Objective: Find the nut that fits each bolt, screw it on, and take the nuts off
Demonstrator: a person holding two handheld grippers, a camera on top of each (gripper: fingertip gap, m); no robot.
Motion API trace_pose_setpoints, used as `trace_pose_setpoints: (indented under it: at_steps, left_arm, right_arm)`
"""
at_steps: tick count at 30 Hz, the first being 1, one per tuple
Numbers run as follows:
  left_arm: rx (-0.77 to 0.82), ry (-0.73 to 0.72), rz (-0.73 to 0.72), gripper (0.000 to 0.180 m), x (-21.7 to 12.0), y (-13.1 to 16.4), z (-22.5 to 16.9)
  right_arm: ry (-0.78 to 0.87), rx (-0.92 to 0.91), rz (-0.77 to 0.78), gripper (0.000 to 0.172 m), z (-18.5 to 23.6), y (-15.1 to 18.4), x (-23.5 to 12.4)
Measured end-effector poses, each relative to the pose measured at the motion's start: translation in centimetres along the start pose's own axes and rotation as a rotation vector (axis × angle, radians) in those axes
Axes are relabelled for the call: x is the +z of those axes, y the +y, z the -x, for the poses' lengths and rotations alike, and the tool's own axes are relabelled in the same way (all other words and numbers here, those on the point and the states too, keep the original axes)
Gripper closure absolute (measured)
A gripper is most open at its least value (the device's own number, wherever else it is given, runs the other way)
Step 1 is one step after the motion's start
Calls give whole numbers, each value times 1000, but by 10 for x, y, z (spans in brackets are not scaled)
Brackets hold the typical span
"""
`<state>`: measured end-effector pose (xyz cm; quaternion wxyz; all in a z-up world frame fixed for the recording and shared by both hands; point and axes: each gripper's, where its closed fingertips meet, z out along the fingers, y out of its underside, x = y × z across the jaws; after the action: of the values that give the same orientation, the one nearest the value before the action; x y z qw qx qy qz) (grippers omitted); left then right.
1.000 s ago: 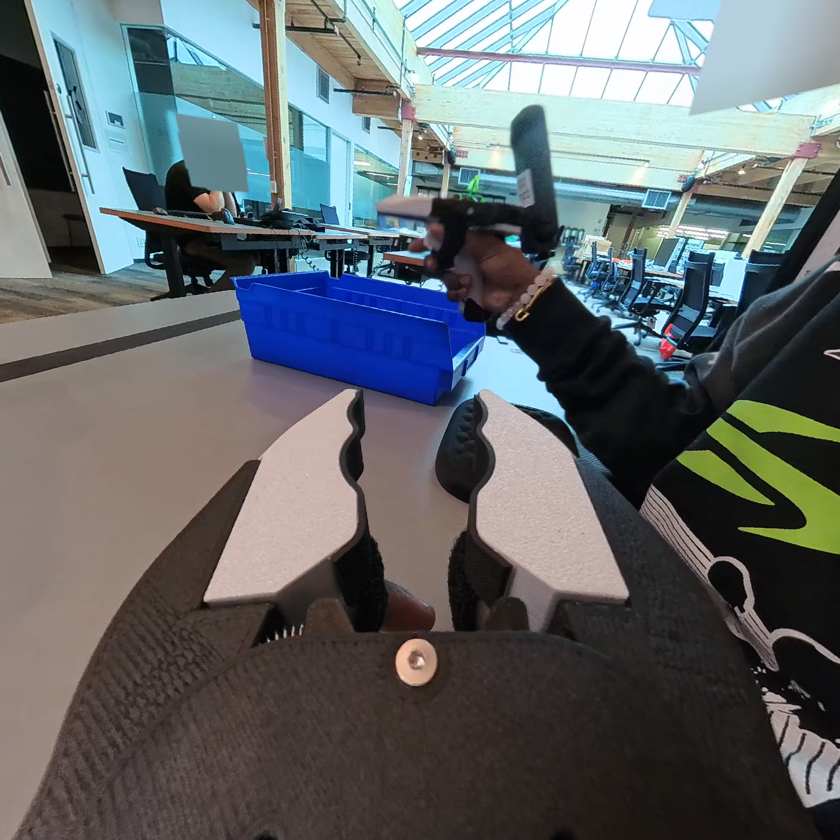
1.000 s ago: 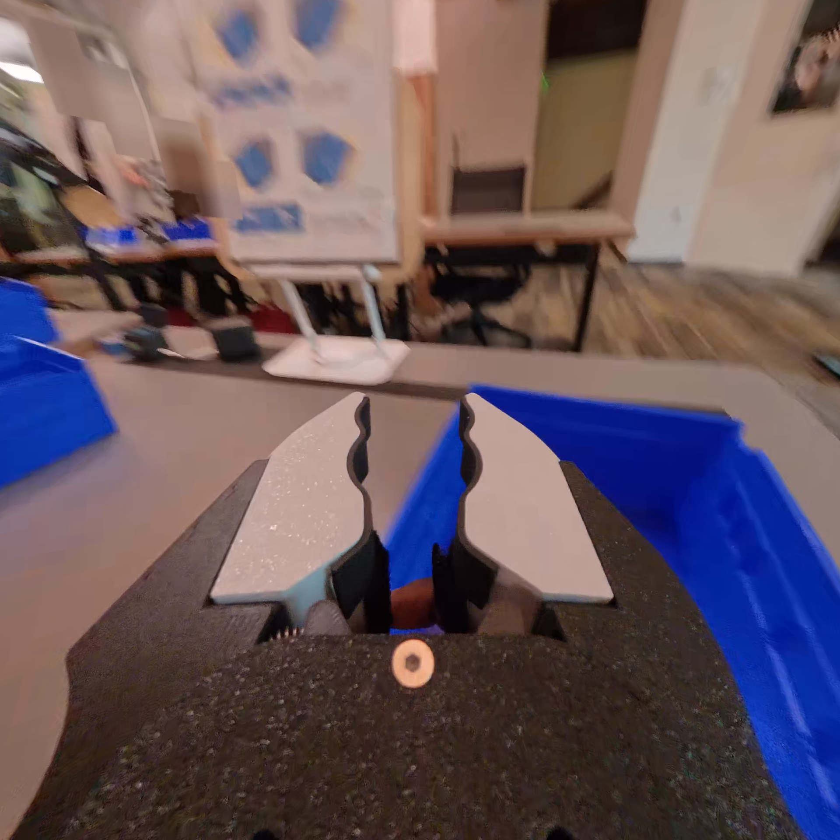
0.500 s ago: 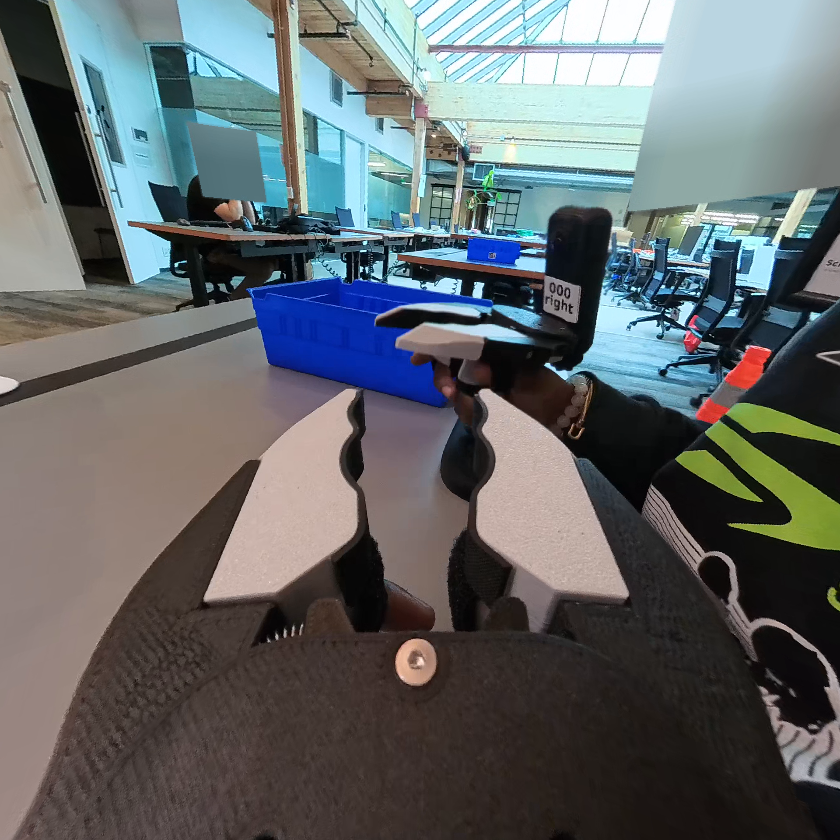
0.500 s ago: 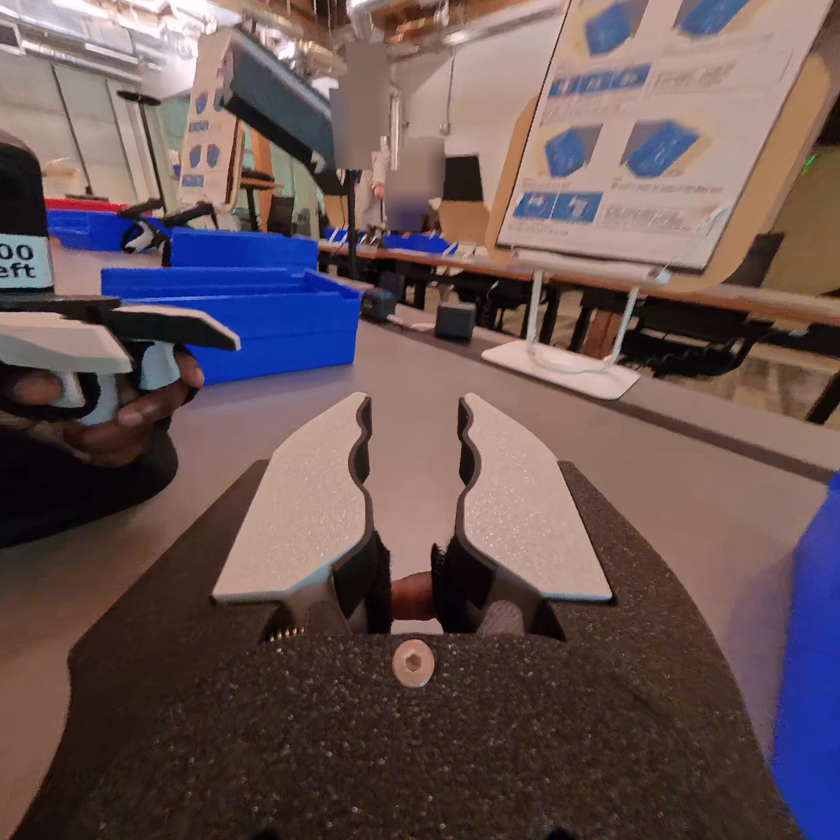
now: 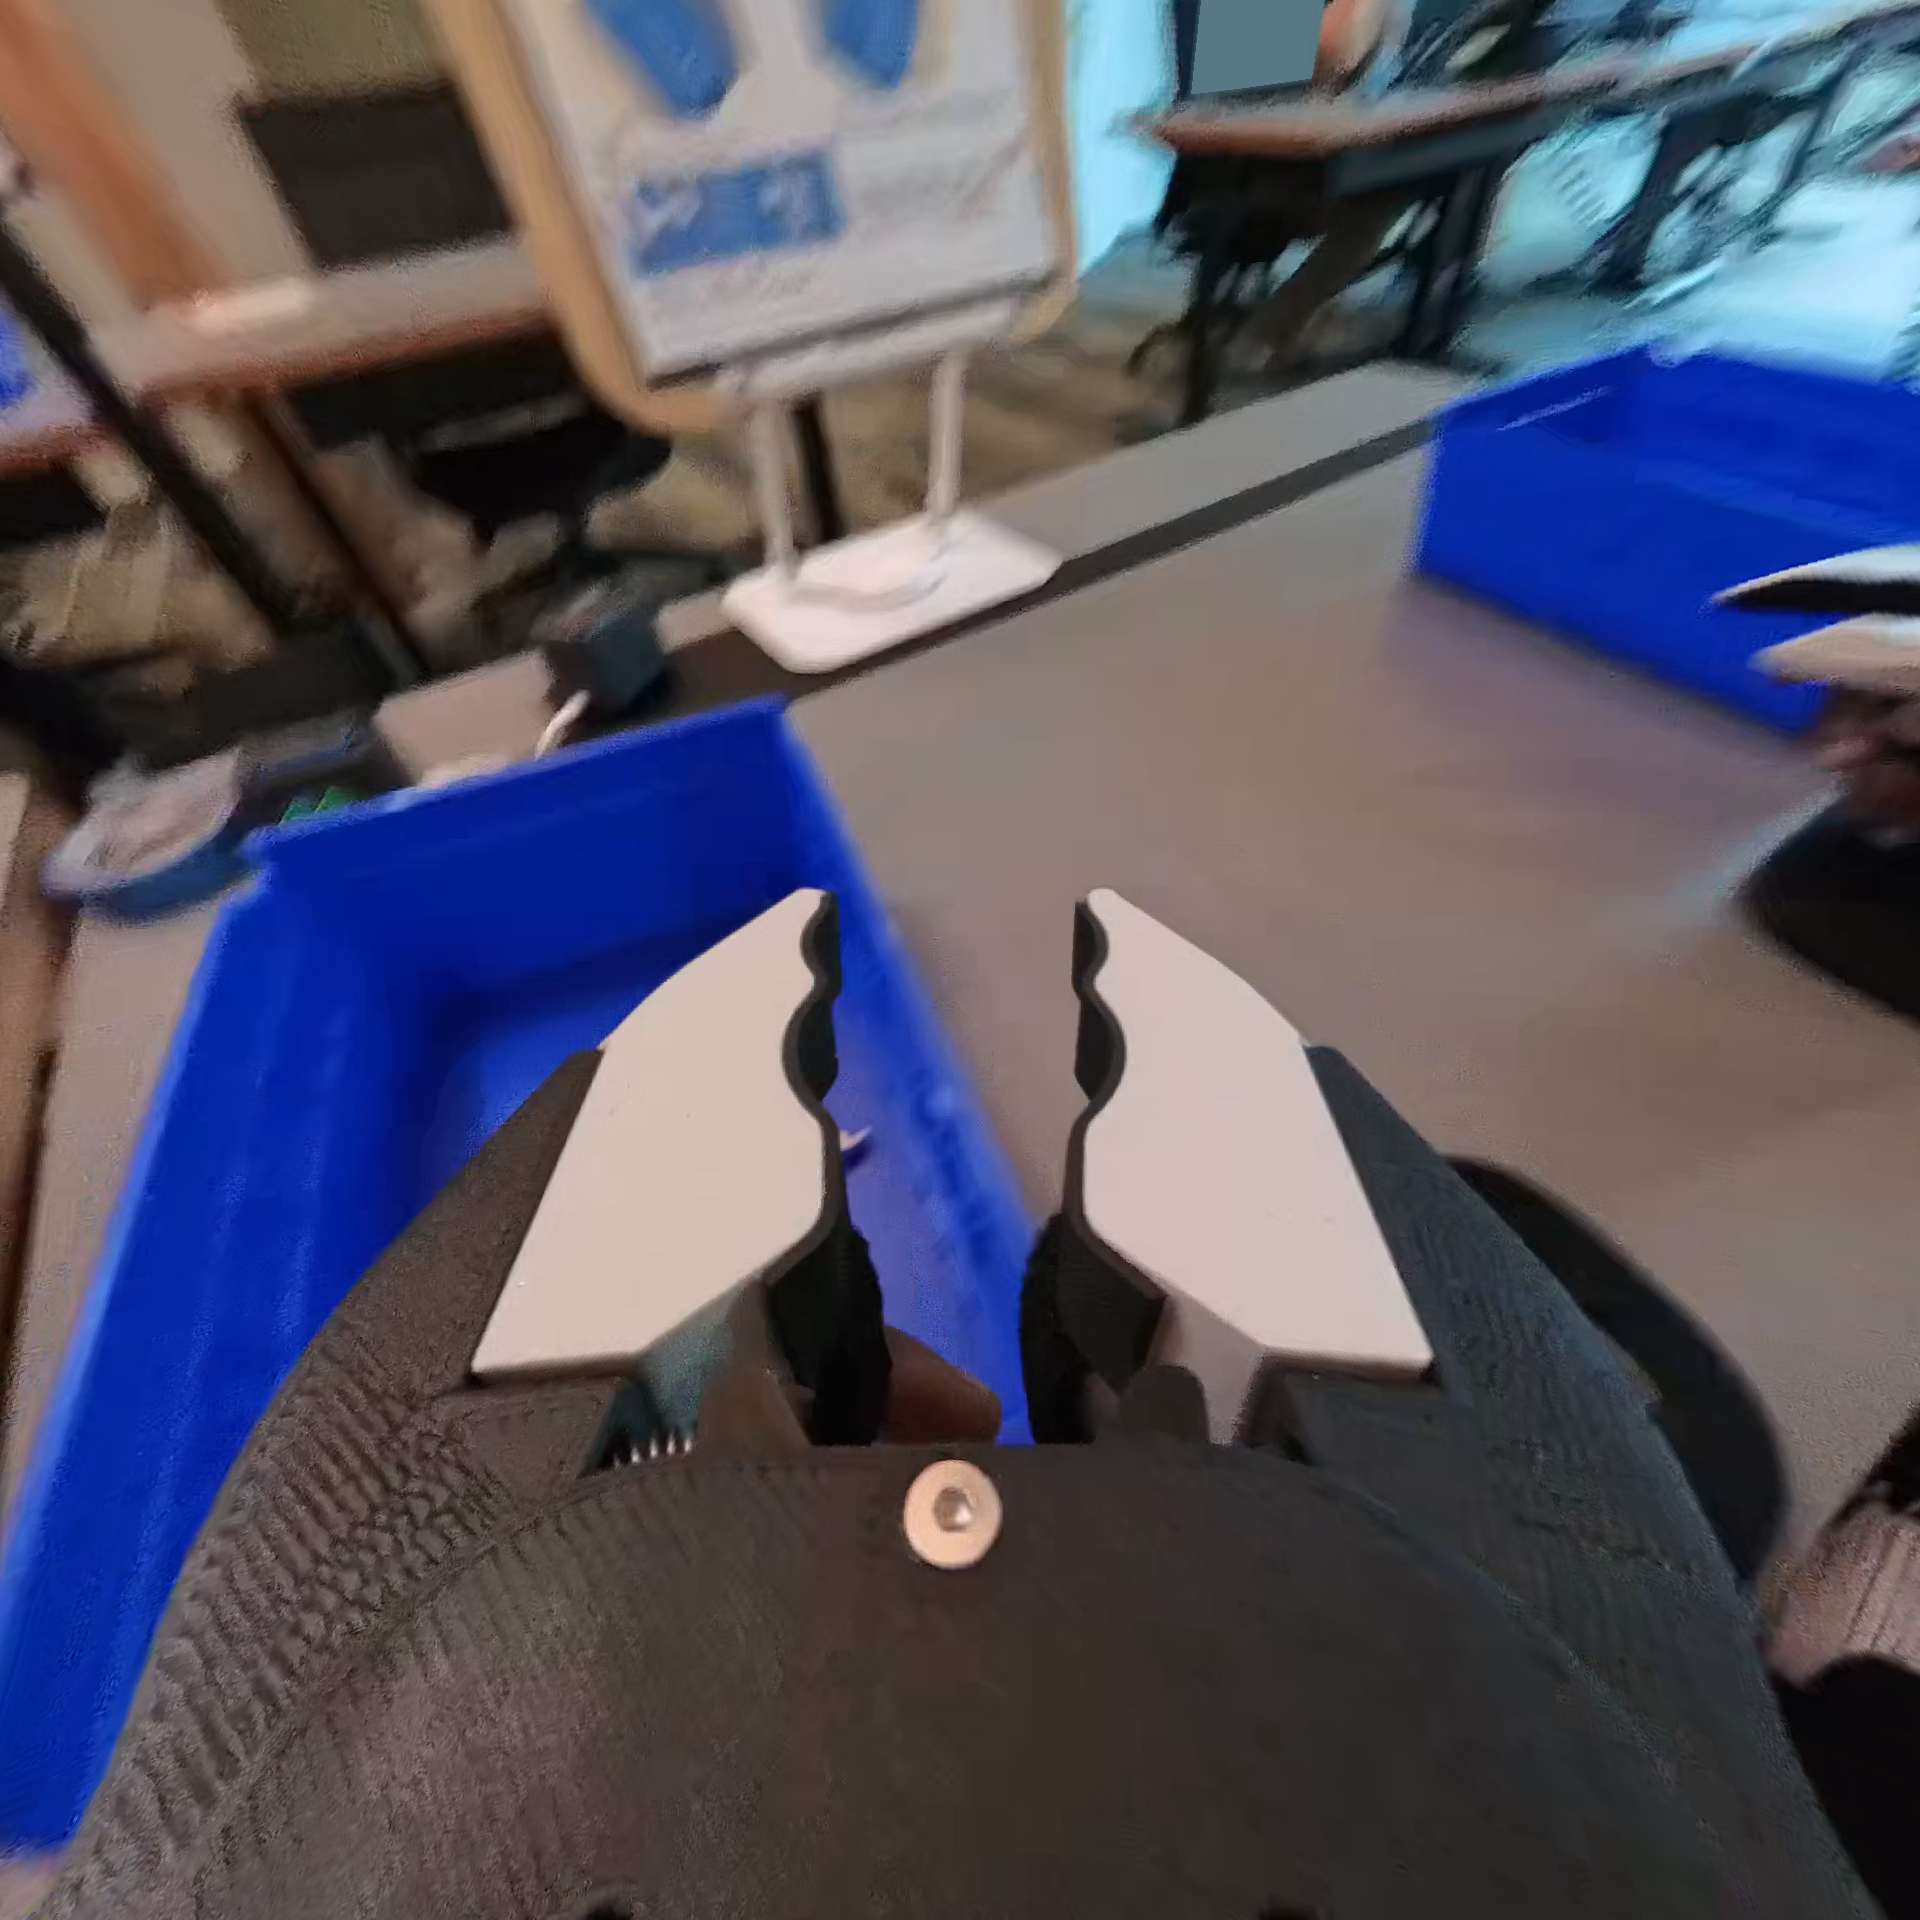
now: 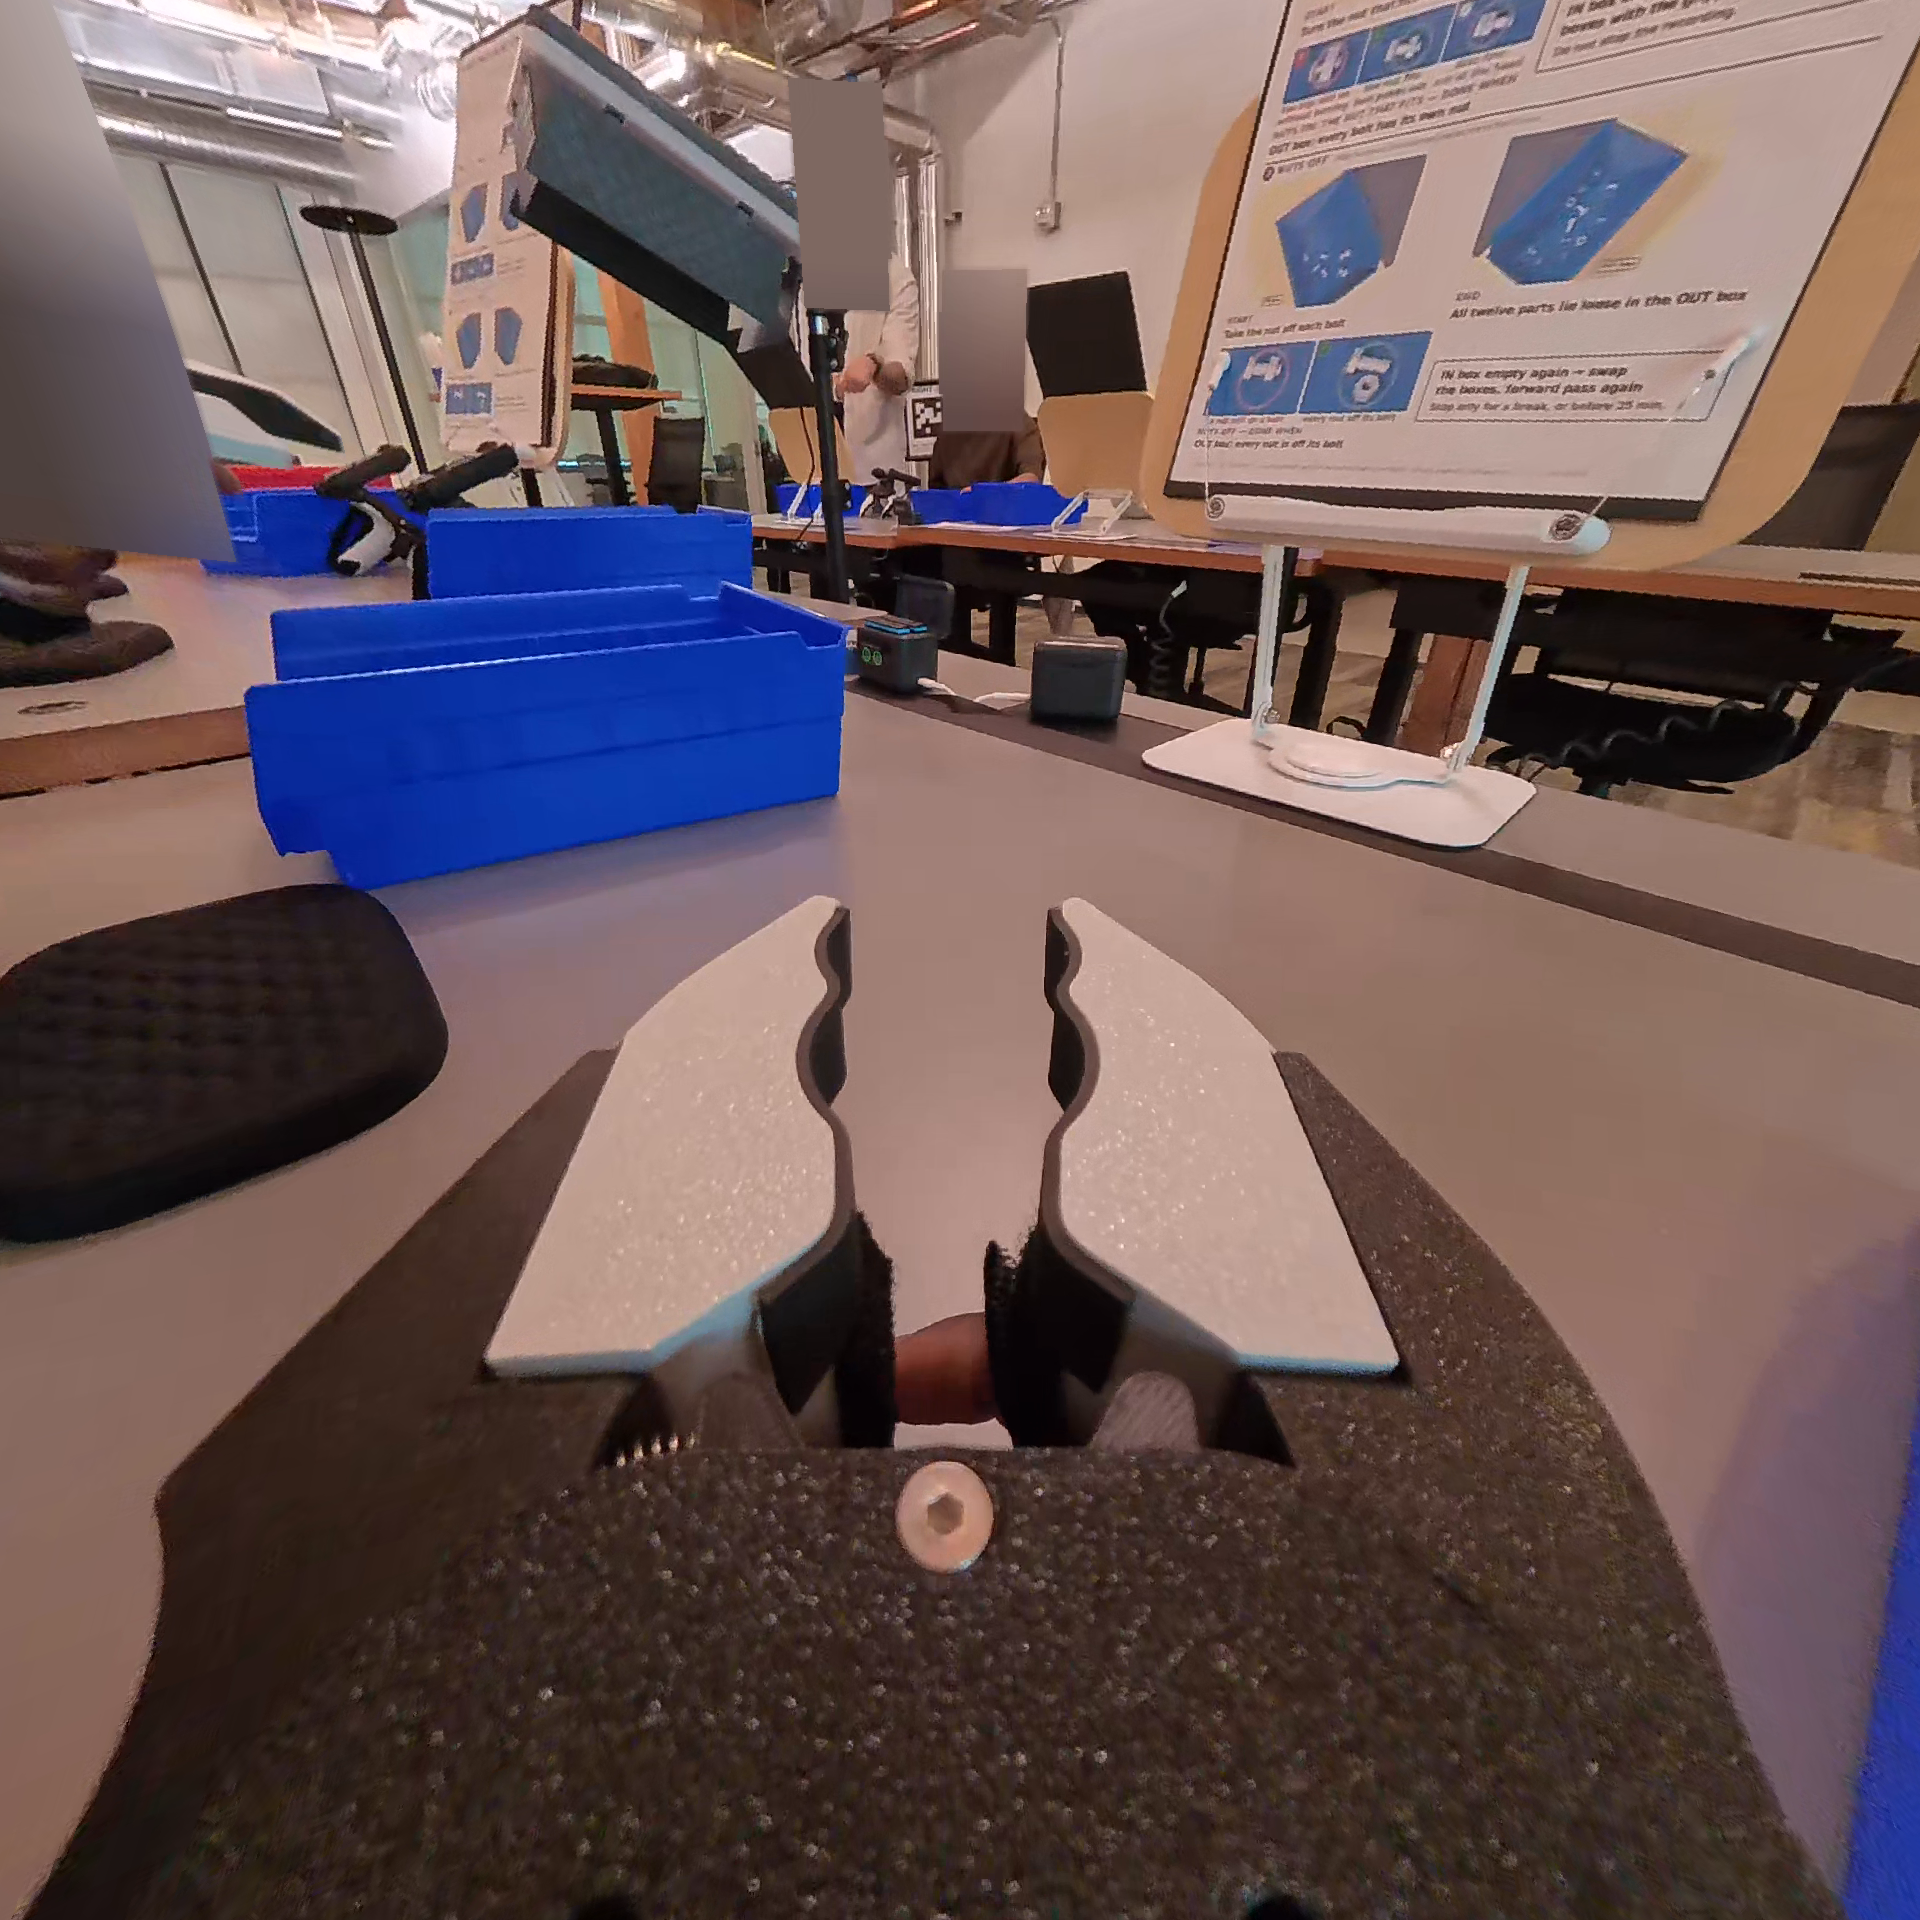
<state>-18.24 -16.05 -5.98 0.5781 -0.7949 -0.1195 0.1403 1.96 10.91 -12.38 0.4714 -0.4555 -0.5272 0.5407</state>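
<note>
Blue bin interior shows only in L view, under L hand-held gripper, jaws apart, bare. R hand-held gripper likewise apart over grey desk; black pad seen there.

A printed instruction board on a white stand sits at the far edge of the grey table. It carries several lines of dark print, headings and blue pictures of boxes, and its words are not repeated here. In the left wrist view the same kind of board is too blurred to read. A second board farther back shows blue pictures, with print too small to read. A small black-and-white square code tag stands behind the tables. A dark charger shows two small green lit symbols.
</note>
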Motion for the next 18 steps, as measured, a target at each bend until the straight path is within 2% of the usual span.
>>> trace_pose_setpoints:
  at_steps: [4,9,12,18]
  left_arm:
    - [-142,-55,386,145,13,70,63]
    - [-204,-94,659,149,32,134,88]
    - [-213,-106,752,150,37,154,92]
    - [-230,-108,833,152,47,170,94]
  right_arm:
    - [4,-9,5,136,0,1,0]
    - [10,-14,2,136,0,0,0]
    - [10,-13,0,136,0,0,0]
    - [12,-14,-6,136,0,-1,0]
